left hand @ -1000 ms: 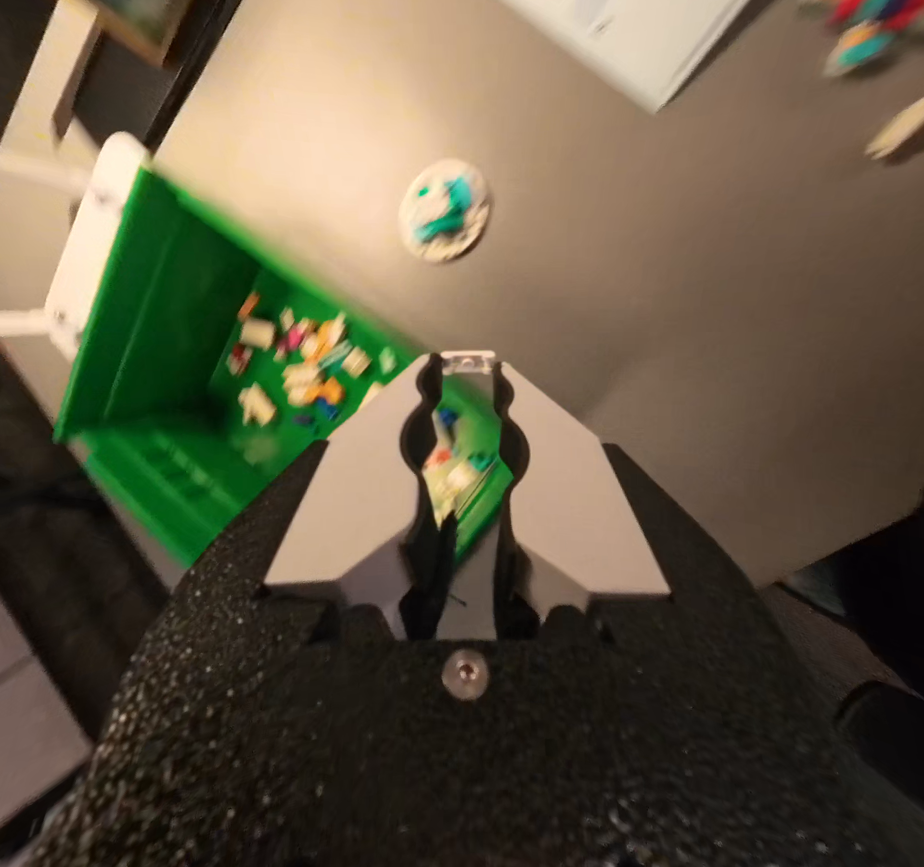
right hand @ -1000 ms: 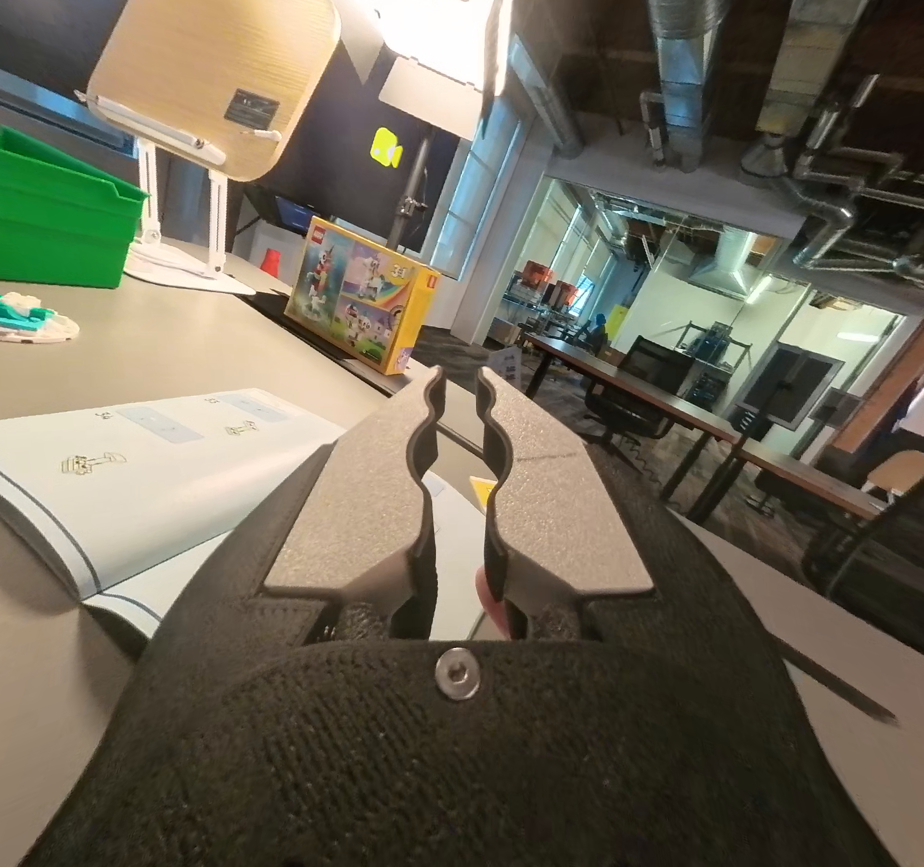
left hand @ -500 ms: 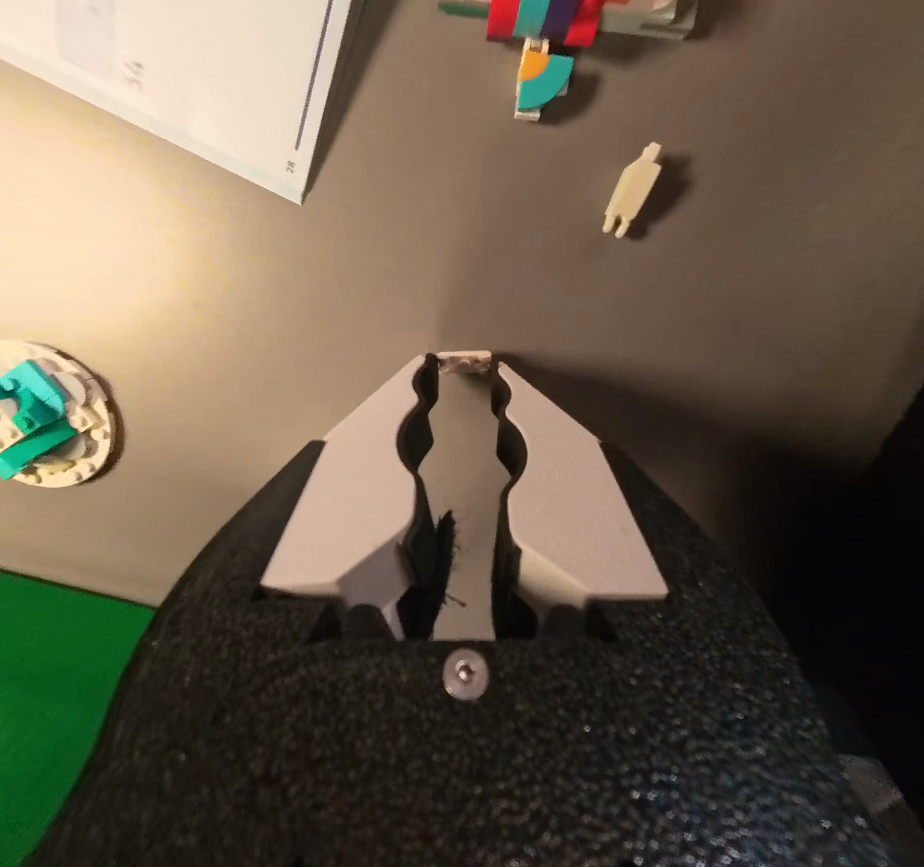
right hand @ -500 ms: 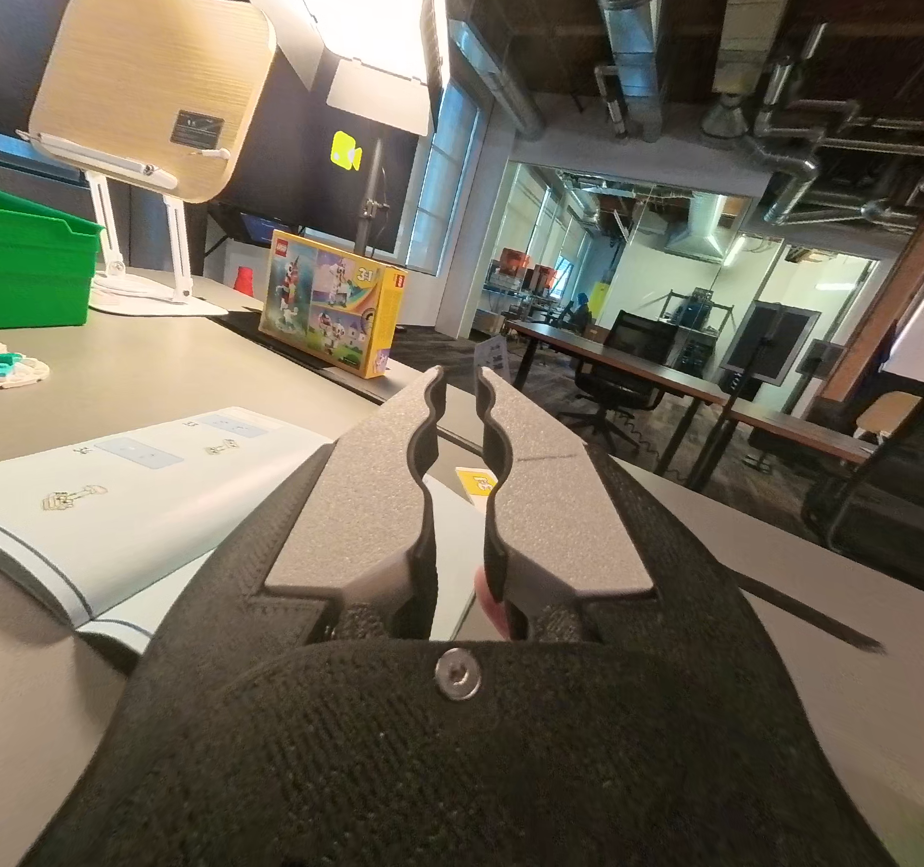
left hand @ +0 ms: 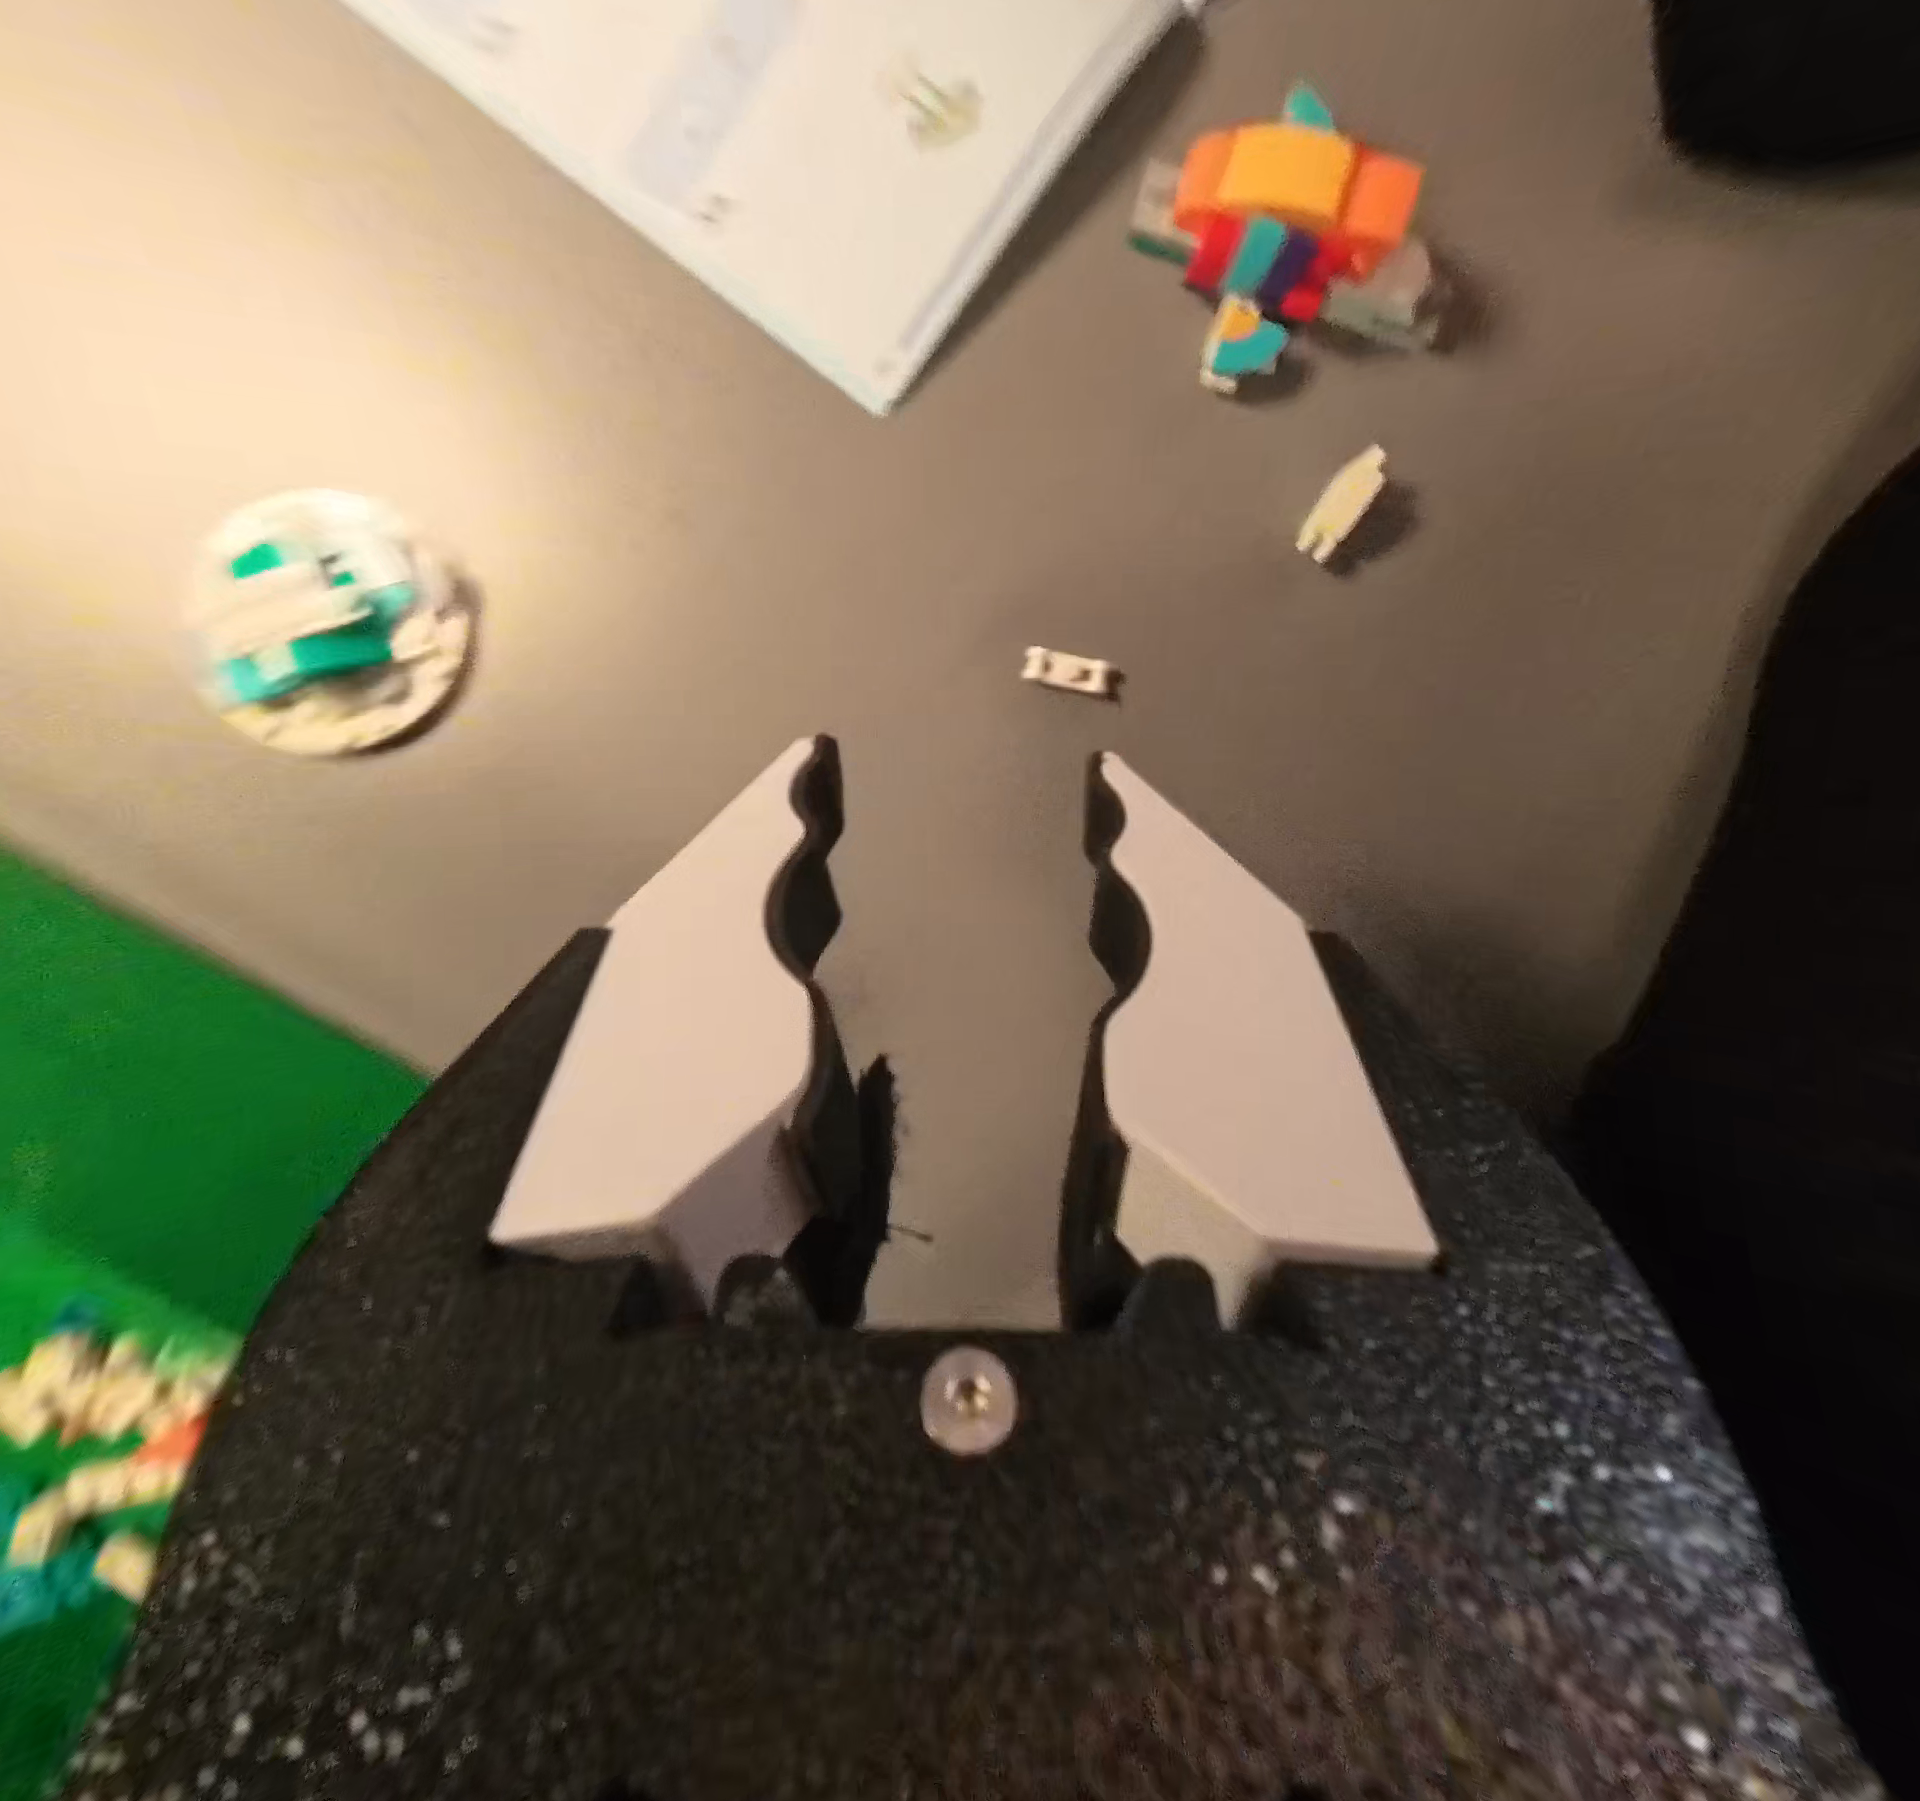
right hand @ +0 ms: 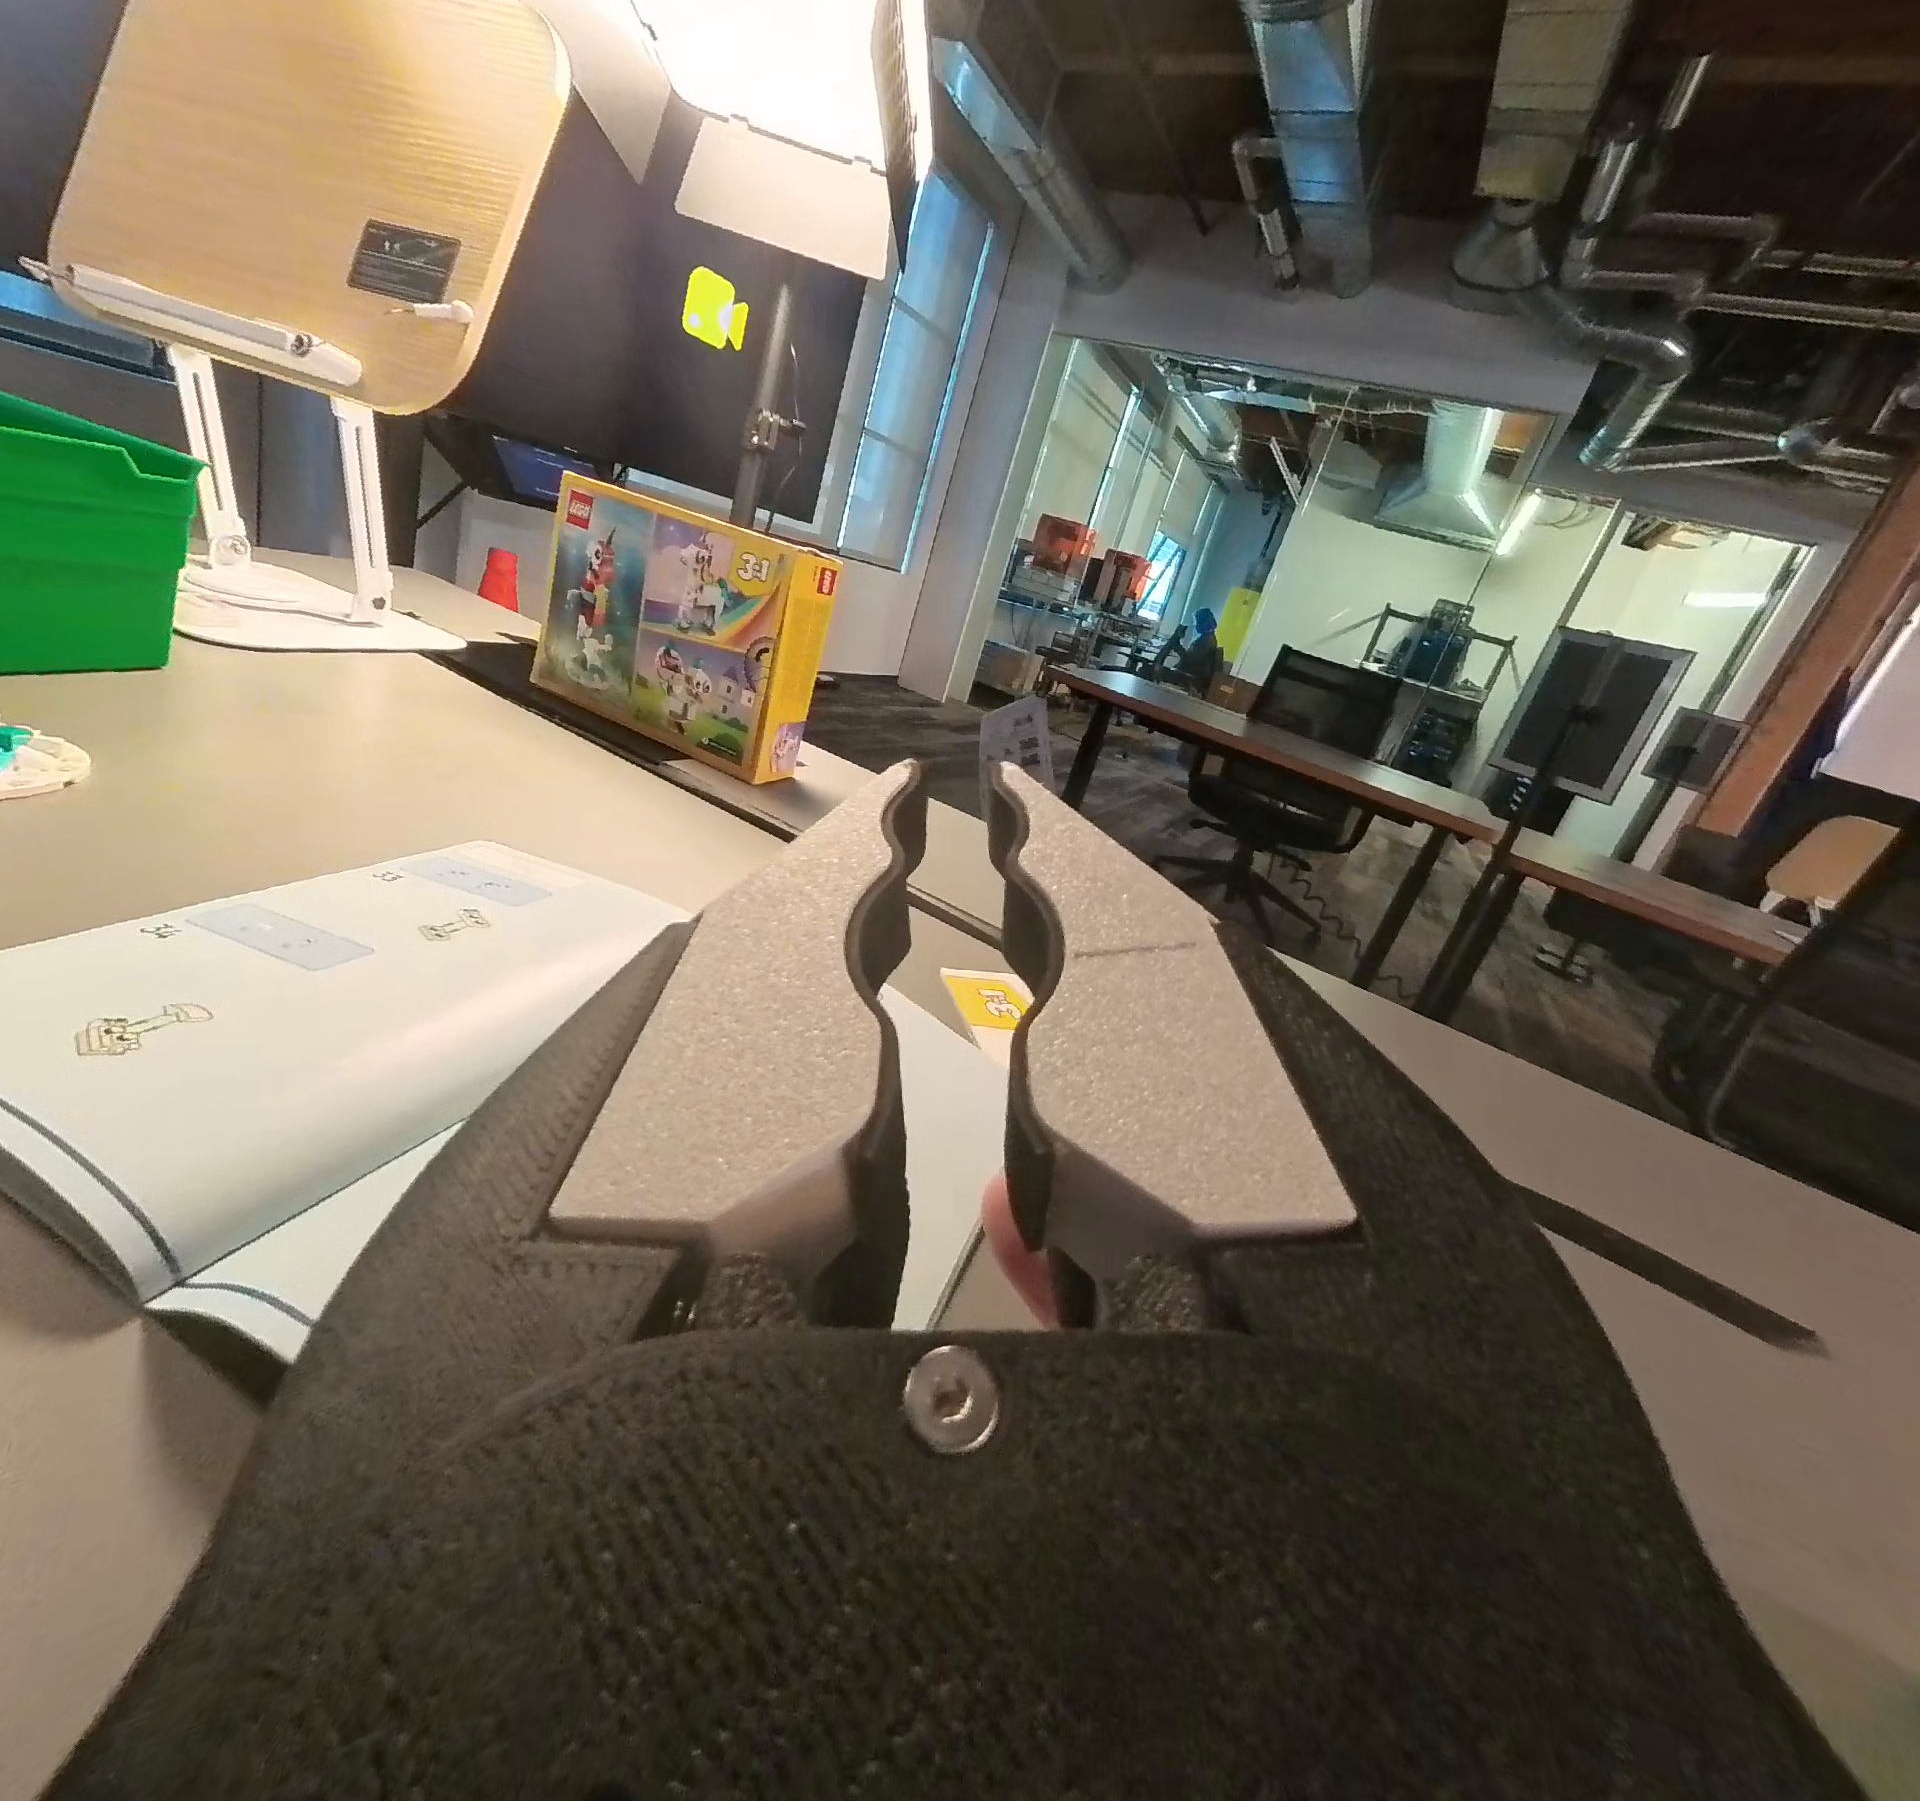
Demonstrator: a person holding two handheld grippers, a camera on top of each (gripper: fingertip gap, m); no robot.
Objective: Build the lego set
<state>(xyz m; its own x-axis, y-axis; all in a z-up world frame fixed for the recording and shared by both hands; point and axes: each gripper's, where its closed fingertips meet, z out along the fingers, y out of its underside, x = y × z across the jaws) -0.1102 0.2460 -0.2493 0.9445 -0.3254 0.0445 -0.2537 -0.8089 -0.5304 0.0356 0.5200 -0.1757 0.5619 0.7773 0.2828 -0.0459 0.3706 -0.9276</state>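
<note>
Desk (left hand: 644,525): grey top, carries everything listed below.

Green bin (left hand: 125,1107): at the desk's near left corner in the left wrist view, loose bricks (left hand: 94,1439) blurred inside; in the right wrist view its outer wall stands at the far left.

Wooden stand (right hand: 301,182): pale wood panel on white legs, beside the bin toward the desk's far edge.

Instruction booklet (left hand: 769,89): open, white pages, lying flat toward the far edge in the left wrist view; in the right wrist view it runs under the right gripper.

Lego box (right hand: 686,634): yellow, upright at the desk's far edge.

Left gripper (left hand: 961,754): black body, grey fingers spread well apart, empty, above bare desk.

Right gripper (right hand: 954,775): fingers drawn close with a narrow gap between the tips, nothing between them; a fingertip (right hand: 1013,1242) of the person shows at the base.

Colourful build (left hand: 1294,213): orange, yellow, red, teal and purple bricks, just right of the booklet's corner.

Round white plate build (left hand: 322,619): teal and white parts on top, between booklet and bin, blurred.

Cream piece (left hand: 1340,515): flat, notched at one end, lying alone near the colourful build.

Small grey-white piece (left hand: 1070,676): lying on the desk just beyond the left gripper's fingertips, apart from them.
</note>
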